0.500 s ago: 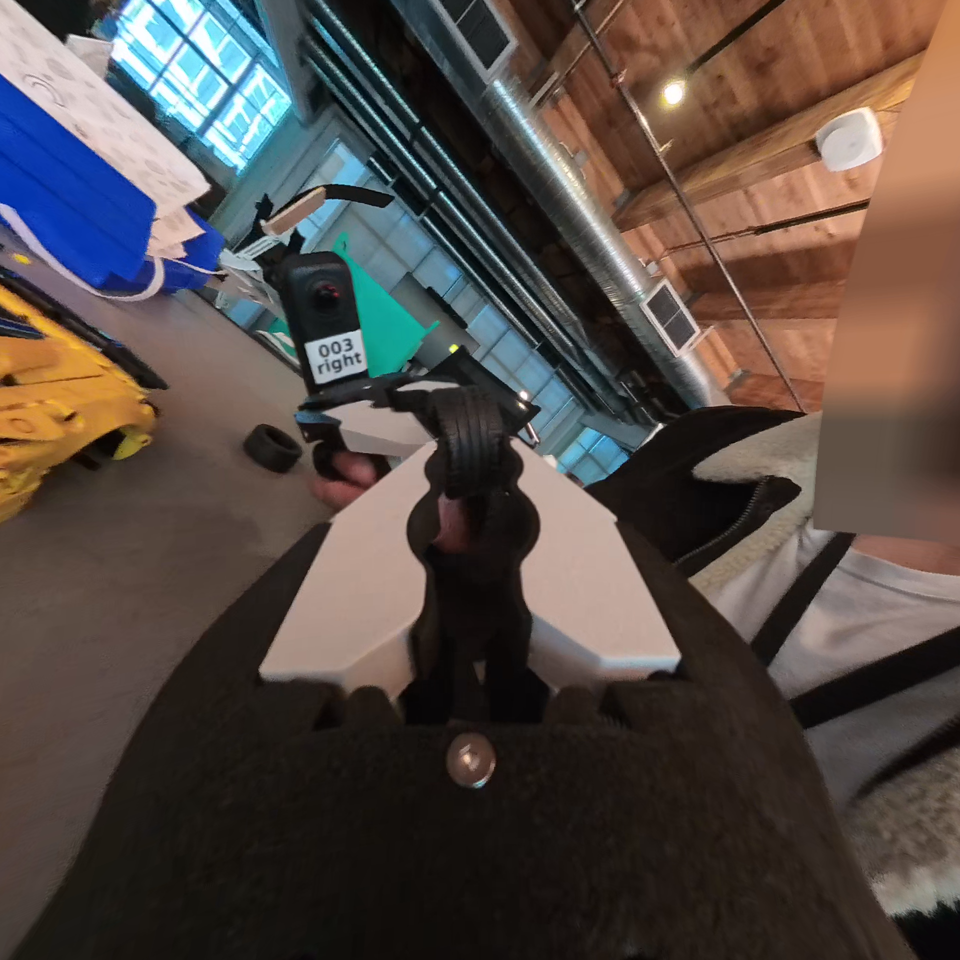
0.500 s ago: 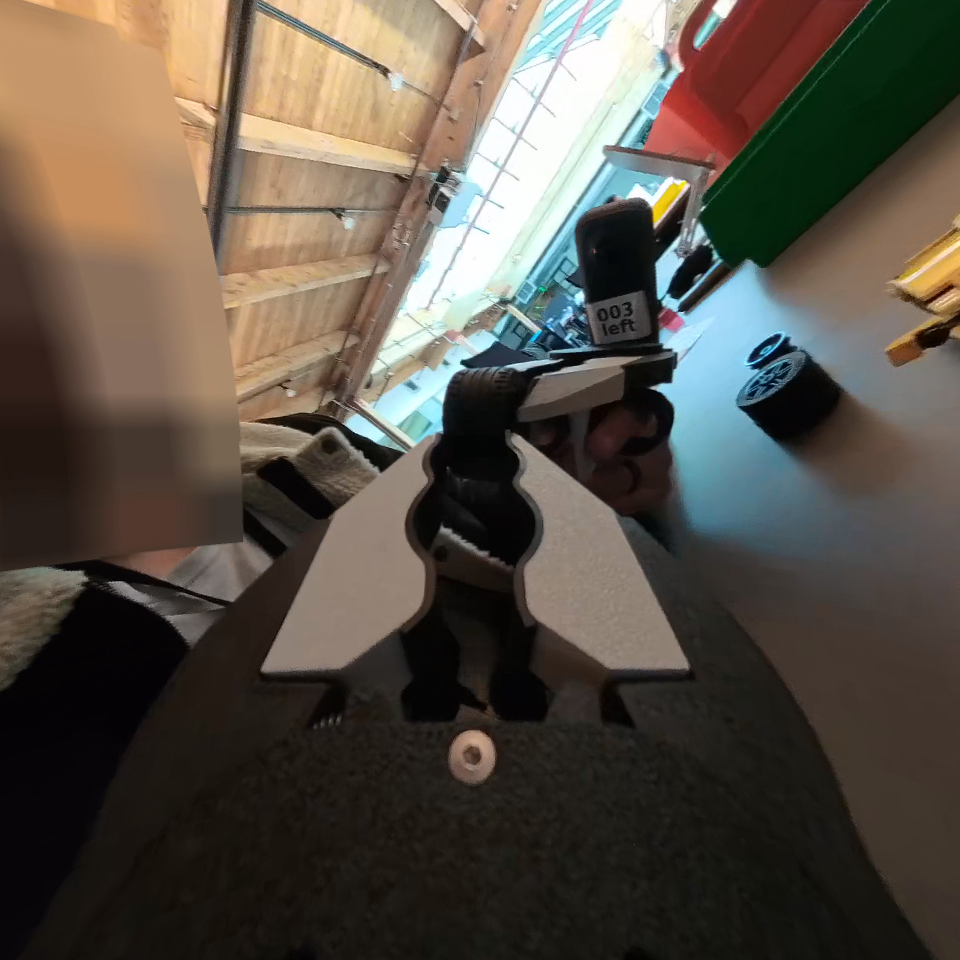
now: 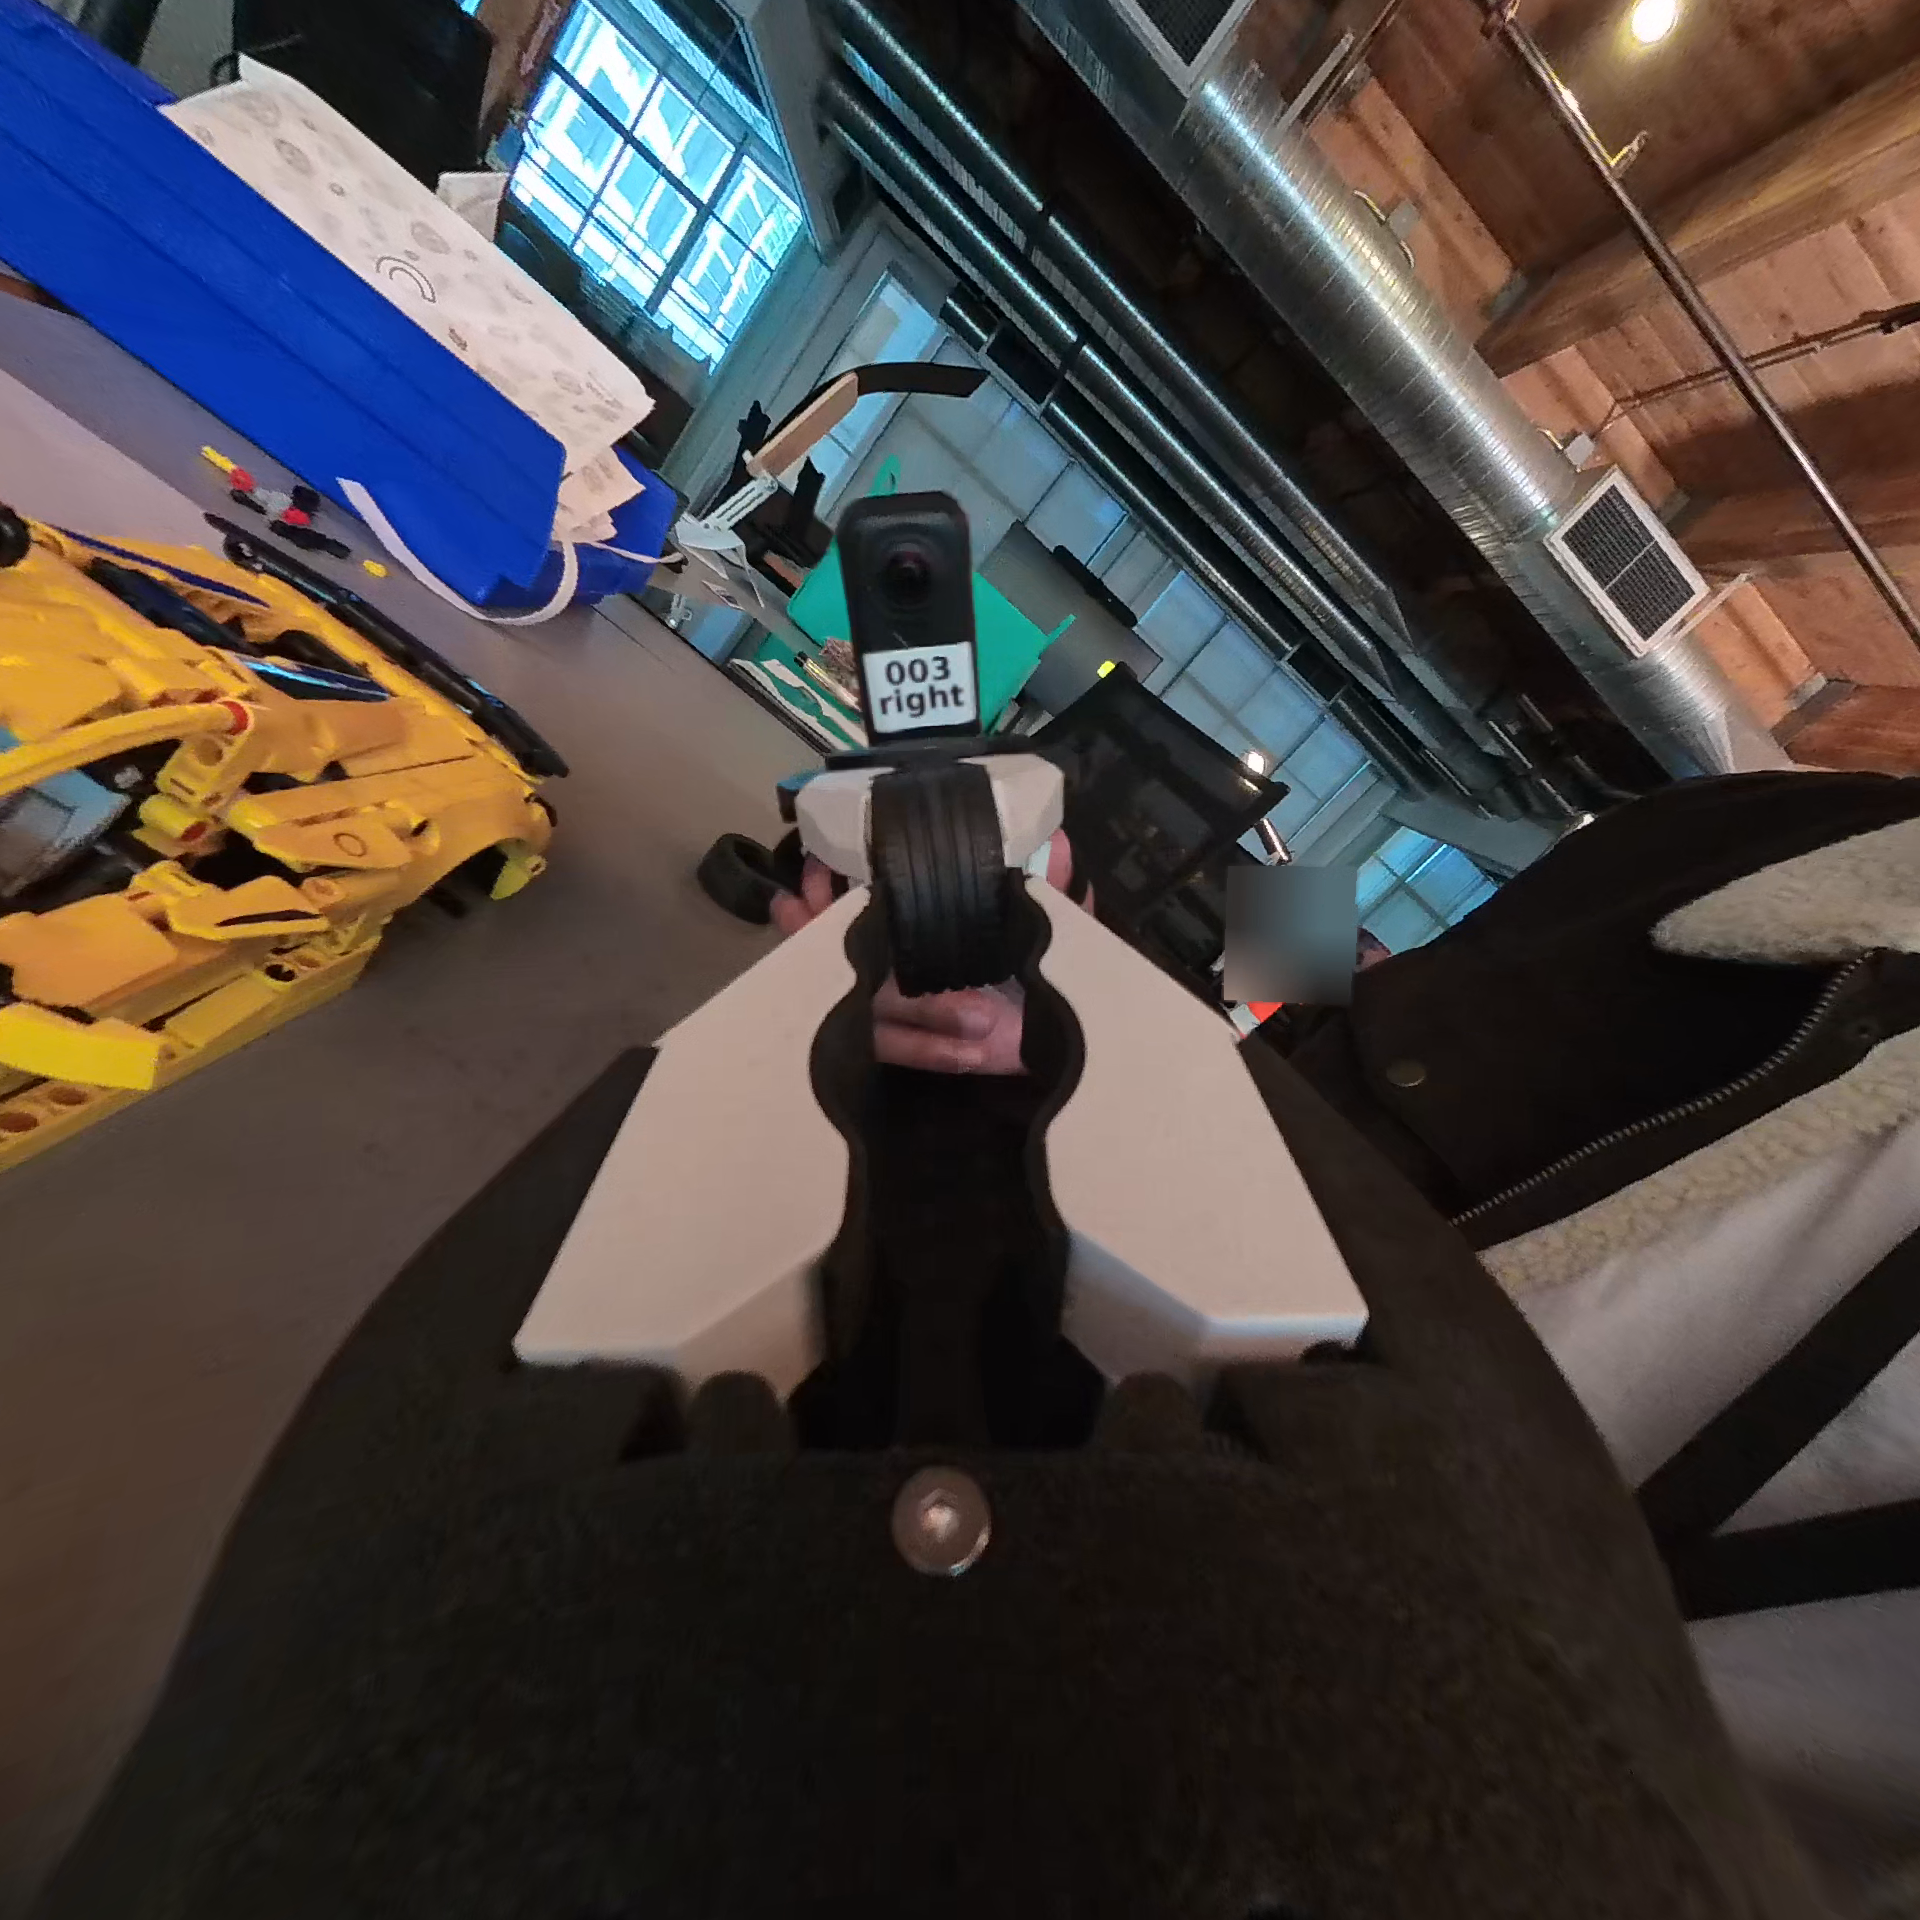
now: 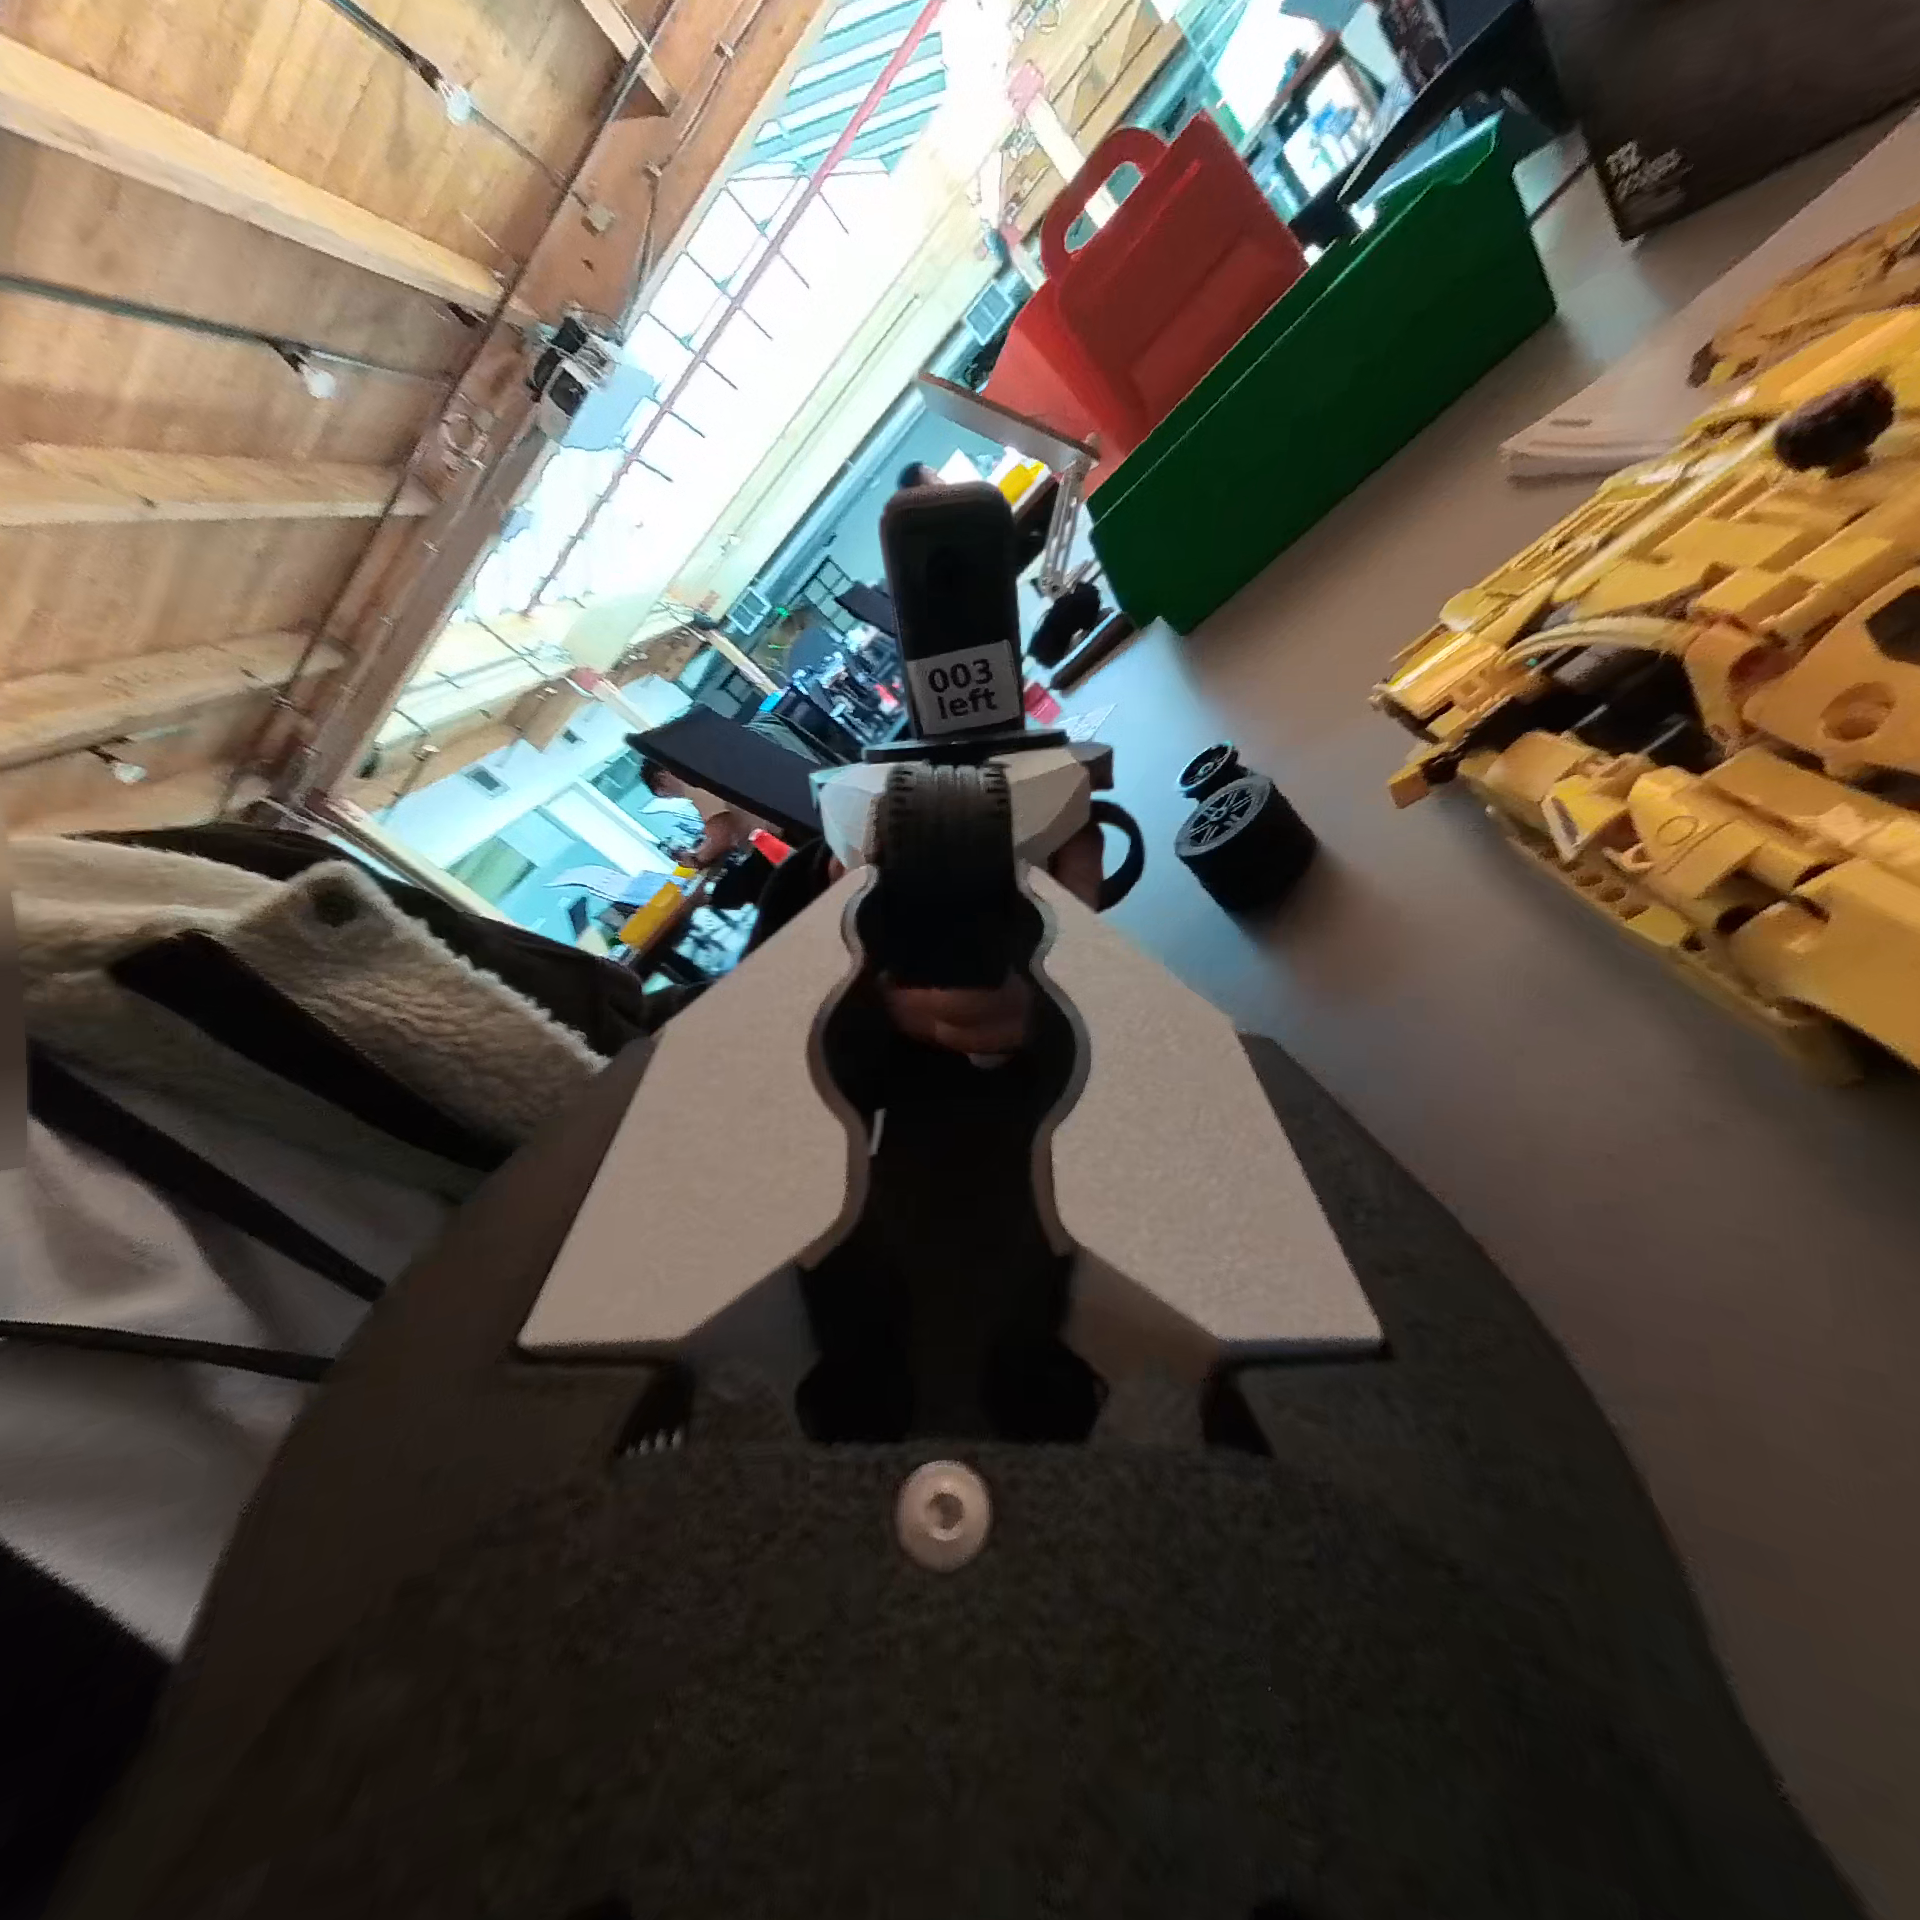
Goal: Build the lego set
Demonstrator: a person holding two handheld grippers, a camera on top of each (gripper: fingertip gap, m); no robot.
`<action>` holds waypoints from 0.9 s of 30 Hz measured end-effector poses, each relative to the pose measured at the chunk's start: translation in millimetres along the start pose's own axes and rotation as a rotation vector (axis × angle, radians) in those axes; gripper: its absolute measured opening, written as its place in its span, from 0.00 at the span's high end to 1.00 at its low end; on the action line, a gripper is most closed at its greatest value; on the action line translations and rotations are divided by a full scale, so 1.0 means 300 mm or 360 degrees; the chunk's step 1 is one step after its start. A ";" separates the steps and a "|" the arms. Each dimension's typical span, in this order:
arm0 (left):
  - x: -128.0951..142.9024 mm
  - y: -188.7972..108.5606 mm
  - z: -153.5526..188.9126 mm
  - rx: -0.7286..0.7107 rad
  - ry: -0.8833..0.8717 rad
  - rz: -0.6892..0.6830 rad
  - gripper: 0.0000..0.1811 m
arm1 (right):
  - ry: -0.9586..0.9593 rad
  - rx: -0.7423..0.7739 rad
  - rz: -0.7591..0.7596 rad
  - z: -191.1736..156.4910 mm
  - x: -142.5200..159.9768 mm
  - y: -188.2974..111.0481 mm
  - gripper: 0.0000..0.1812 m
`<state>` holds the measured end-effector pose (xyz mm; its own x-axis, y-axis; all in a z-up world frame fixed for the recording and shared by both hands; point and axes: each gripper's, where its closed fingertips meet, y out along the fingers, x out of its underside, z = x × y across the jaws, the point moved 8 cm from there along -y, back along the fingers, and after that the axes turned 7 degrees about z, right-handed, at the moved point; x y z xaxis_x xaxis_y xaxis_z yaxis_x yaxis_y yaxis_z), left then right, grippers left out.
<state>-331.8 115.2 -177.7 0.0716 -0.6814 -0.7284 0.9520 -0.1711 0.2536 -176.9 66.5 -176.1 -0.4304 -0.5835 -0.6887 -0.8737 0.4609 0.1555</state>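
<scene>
A black rubber tyre (image 3: 940, 883) is held in the air between my two grippers, which face each other tip to tip. My left gripper (image 3: 951, 914) is shut on the tyre's near side. My right gripper (image 4: 945, 894) is shut on the same tyre (image 4: 940, 831) from the opposite side. Each view shows the other gripper's white fingers and camera just behind the tyre. The yellow lego car (image 3: 208, 810) lies on the grey table to the left; it also shows in the right wrist view (image 4: 1714, 727) to the right.
A loose tyre (image 3: 738, 873) lies on the table behind the grippers. Two wheels with rims (image 4: 1242, 831) stand near the car. A blue bin (image 3: 260, 312), small loose pieces (image 3: 270, 504), a green bin (image 4: 1320, 384) and a red bin (image 4: 1153, 260) stand farther back. A person's jacket is close by. The tips of both grippers are at nearly the same place.
Both grippers have turned and lined up head-on with the tyre still between them. The yellow car has come further into both views.
</scene>
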 end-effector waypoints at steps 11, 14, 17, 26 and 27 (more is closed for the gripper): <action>-0.094 -0.135 -0.056 -0.0444 0.0221 0.0171 0.88 | 0.0246 0.0556 -0.0527 0.149 0.088 0.007 0.88; -0.105 -0.177 -0.056 -0.0579 0.0363 0.0116 0.88 | 0.0033 0.0723 -0.0715 0.164 0.100 0.023 0.87; -0.111 -0.215 -0.060 -0.0709 0.0465 0.0095 0.89 | -0.0252 0.0904 -0.0782 0.169 0.085 0.004 0.85; -0.119 -0.235 -0.073 -0.0691 0.0386 0.0183 0.89 | -0.0957 0.0875 -0.0840 0.118 0.110 0.012 0.70; -0.117 -0.232 -0.073 -0.0690 0.0390 0.0171 0.89 | -0.0942 0.0881 -0.0874 0.127 0.117 0.021 0.70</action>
<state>-394.1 166.6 -183.6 0.1943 -0.4831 -0.8537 0.9676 0.2373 0.0859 -189.1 74.4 -226.4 0.3198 -0.4503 -0.8336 -0.6235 0.5624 -0.5431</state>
